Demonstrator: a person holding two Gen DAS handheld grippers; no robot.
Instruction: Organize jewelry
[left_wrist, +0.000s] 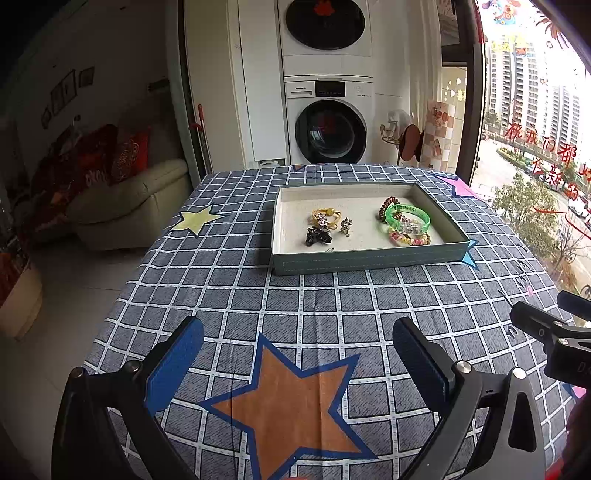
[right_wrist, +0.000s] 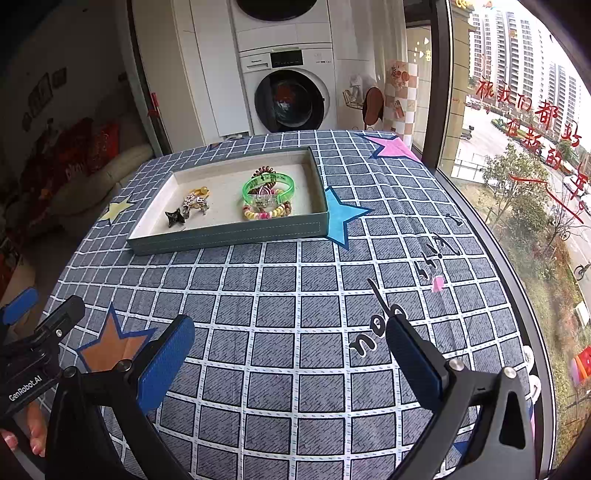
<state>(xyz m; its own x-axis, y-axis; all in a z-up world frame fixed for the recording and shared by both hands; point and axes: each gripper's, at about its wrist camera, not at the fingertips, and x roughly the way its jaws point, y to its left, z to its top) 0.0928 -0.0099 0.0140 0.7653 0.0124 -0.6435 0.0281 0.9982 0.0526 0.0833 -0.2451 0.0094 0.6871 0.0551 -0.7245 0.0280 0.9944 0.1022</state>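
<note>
on the checked cloth both grippers, left gripper (left_wrist: 297, 360) and right gripper (right_wrist: 290, 356), hung wide open and empty, well short of the tray (left_wrist: 369, 260), where tangled bracelets (left_wrist: 408, 225) risked snagging together.

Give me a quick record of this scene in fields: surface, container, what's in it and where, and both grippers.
surface: table under a grey checked cloth with coloured stars
container: shallow tray, open top
tray left side: yellow hair tie, black clip, small silver pieces
tray right side: green bangle lying on coil hair ties
left gripper: jaws open, empty, short of the tray
right gripper: jaws open, empty, short of the tray
</note>
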